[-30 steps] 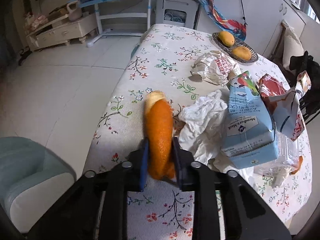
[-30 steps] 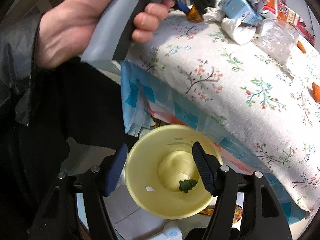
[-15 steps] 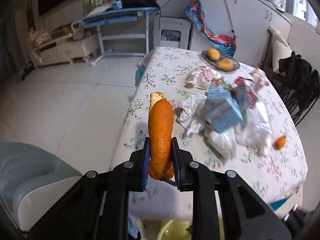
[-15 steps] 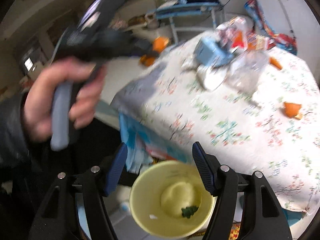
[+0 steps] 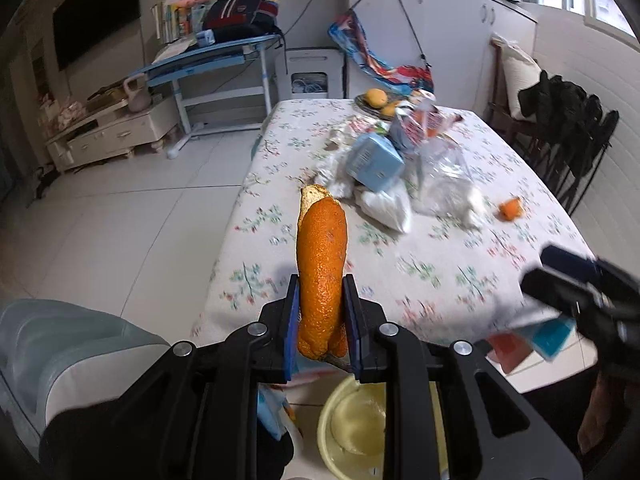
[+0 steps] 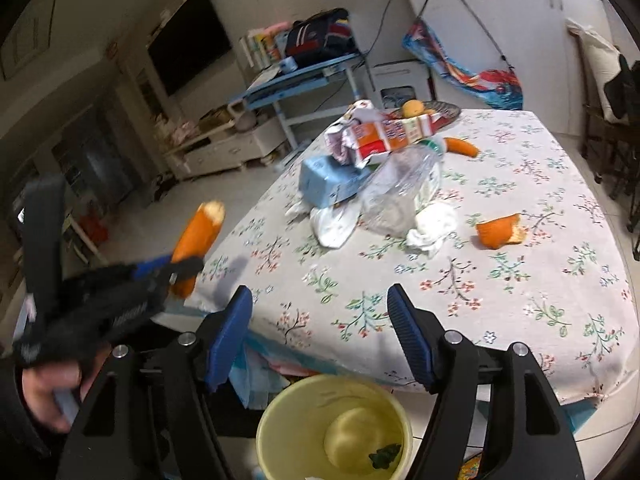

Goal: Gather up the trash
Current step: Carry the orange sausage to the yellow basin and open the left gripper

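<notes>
Left hand-held gripper [image 5: 321, 322] clamped on the orange peel [image 5: 322, 268], off the table [image 5: 460, 276] edge. We swing it over the yellow bin [image 6: 334, 426] before releasing. Right hand-held gripper [image 6: 320, 336] has just been opening, empty.

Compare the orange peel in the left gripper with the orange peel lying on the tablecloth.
The held peel is a long strip standing upright; the loose peel is a shorter, curled scrap lying flat. The held peel is clamped in the left gripper, off the table; the loose peel rests untouched on the tablecloth, right of the crumpled white paper. Both are orange outside with pale pith at a torn edge.
</notes>
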`<state>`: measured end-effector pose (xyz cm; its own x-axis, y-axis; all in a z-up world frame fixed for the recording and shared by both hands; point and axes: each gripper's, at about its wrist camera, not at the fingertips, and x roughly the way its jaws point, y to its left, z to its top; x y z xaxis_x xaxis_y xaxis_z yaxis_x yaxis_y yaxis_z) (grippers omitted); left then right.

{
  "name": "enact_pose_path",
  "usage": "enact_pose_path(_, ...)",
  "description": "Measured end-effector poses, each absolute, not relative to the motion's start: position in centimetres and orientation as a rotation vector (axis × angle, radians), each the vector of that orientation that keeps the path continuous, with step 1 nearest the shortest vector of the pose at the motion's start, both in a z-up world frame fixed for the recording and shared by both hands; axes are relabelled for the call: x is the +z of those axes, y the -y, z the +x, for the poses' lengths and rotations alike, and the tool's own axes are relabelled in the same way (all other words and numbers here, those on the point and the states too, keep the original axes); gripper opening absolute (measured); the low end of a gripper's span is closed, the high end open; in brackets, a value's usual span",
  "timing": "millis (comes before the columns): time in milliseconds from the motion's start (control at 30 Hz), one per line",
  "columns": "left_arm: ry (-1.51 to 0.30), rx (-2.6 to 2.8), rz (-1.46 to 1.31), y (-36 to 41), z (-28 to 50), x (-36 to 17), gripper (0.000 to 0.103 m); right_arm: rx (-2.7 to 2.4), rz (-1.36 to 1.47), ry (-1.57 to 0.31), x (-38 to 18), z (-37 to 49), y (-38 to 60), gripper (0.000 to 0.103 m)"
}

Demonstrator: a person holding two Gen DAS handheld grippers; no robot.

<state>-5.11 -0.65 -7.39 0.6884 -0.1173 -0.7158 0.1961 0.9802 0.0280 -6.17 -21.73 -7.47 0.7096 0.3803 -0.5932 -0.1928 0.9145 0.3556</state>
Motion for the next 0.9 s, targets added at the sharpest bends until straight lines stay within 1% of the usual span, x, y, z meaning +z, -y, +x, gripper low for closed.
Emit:
enact_pose_path(433, -0.836, -0.268, 0.166, 2.5, -10.4, -8.9, 0.02, 0.268, 0.3, -0.691, -8.0, -7.3, 22.2, 0.069)
enact_pose_path(900, -0.914, -0.36, 0.236, 4.7, -12.8, -11.1, 0.02, 0.243, 0.298, -0.684, -8.1, -7.9, 22.7, 0.07)
